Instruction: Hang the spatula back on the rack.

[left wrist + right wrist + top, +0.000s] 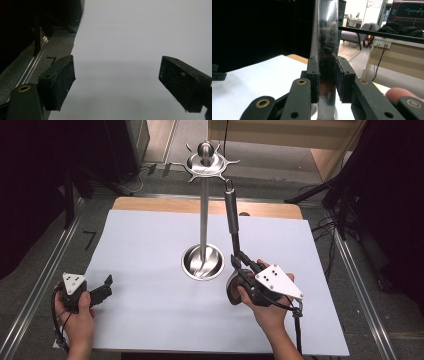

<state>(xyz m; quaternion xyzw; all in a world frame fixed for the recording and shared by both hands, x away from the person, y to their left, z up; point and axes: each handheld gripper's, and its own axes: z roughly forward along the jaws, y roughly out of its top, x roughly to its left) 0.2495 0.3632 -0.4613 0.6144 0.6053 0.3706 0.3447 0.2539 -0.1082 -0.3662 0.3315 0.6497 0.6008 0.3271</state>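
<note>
A person works at a white-covered counter [150, 320]. The right tongs [239, 261] are clamped on the handle of a long metal kitchen utensil [231, 210], held nearly upright just right of a steel hanging rack [204, 210] at the centre. Its loop end sits near the rack's top hooks; its head is hidden behind the hand. The left tongs [106, 285] rest at the near left, jaws wide apart and holding nothing. The utensil looks rigid, smooth and probably slippery, so a firm hold low on the handle seems wise.
</note>
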